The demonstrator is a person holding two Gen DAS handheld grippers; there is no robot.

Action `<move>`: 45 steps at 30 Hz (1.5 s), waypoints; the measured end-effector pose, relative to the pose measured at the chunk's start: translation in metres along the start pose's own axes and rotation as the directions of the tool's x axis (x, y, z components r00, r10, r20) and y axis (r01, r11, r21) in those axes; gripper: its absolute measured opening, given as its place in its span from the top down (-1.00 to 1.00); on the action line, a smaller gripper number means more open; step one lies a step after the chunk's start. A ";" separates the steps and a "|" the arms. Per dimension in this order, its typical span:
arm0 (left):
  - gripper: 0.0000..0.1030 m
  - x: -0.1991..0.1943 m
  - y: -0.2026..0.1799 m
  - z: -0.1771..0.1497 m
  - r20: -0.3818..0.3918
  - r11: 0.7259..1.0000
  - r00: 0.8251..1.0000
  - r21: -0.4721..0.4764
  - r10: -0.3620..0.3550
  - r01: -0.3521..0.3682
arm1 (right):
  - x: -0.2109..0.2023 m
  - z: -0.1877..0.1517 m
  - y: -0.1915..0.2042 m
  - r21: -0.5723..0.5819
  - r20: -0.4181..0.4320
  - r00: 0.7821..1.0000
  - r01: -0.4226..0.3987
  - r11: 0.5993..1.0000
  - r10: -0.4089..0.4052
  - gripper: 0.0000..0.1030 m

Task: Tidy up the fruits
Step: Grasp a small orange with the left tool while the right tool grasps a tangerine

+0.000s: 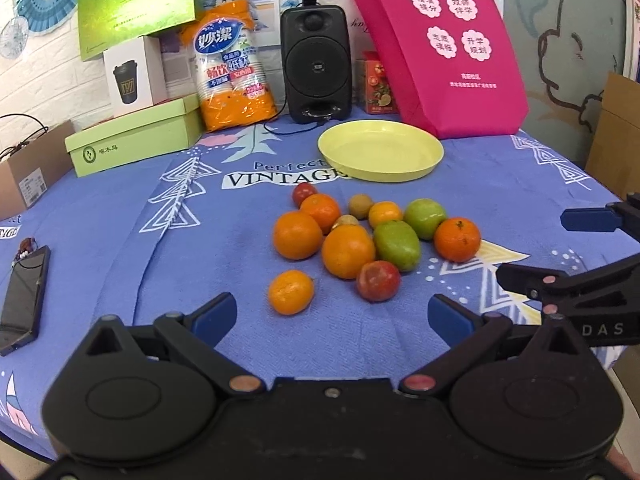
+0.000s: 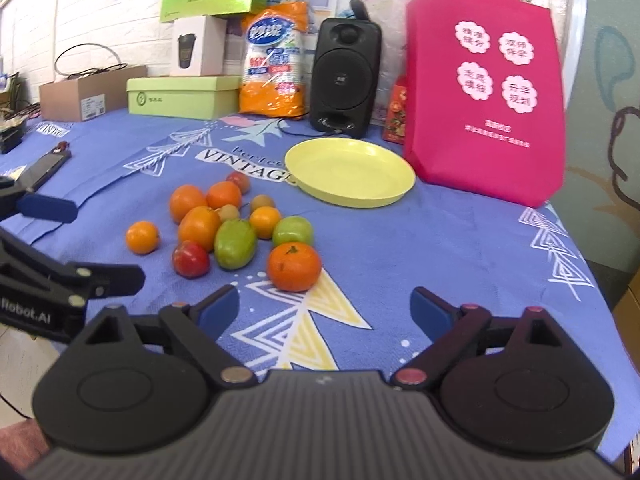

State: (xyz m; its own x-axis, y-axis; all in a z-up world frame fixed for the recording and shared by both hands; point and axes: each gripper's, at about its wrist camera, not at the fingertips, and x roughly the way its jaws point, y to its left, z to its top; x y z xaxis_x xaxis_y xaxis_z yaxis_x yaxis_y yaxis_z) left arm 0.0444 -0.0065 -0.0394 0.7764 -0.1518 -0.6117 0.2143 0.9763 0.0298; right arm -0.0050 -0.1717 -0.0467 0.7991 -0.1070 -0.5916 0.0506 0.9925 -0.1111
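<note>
A pile of fruit lies on the blue tablecloth: several oranges [image 1: 347, 251], two green fruits [image 1: 397, 245], red fruits [image 1: 378, 281] and small brown ones. One small orange [image 1: 291, 292] lies apart, nearest my left gripper [image 1: 332, 314], which is open and empty just short of it. A yellow plate [image 1: 380, 155] stands empty behind the pile. My right gripper [image 2: 324, 310] is open and empty, just short of an orange [image 2: 294, 266]. The plate [image 2: 350, 176] and the pile [image 2: 235, 243] show in the right wrist view too. The right gripper also shows at the right in the left wrist view [image 1: 560, 248].
A pink bag [image 1: 440, 48] stands right of the plate. A black speaker [image 1: 316, 64], a pack of paper cups [image 1: 232, 68] and green boxes [image 1: 132, 140] line the back. A phone [image 1: 24, 300] lies at the left. The table edge falls away on the right.
</note>
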 end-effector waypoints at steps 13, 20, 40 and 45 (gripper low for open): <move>-0.29 0.052 0.034 -0.001 -0.049 0.996 0.999 -0.086 -0.022 0.017 | 0.037 -0.002 0.000 -0.019 -0.042 0.999 -0.028 0.999 0.027 -0.37; 0.03 0.071 0.046 0.001 -0.054 0.992 0.998 -0.122 -0.045 0.038 | 0.055 0.003 0.003 -0.030 -0.064 0.997 -0.040 0.999 0.038 -0.09; 0.36 0.072 0.045 -0.001 -0.047 0.988 0.997 -0.142 -0.063 0.056 | 0.081 0.015 0.009 -0.018 -0.058 0.994 -0.091 0.996 0.090 0.22; 0.37 0.067 0.044 -0.002 -0.050 0.989 0.997 -0.138 -0.059 0.052 | 0.071 0.013 0.005 0.004 -0.056 0.993 -0.103 0.995 0.103 0.22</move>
State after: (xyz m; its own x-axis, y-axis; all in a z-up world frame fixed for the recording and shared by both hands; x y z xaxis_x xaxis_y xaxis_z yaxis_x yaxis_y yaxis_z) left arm 0.1047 0.0270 -0.0805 0.7319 -0.2017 -0.6509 0.1708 0.9790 -0.1114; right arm 0.0598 -0.1731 -0.0792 0.7655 -0.0075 -0.6434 -0.0292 0.9985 -0.0463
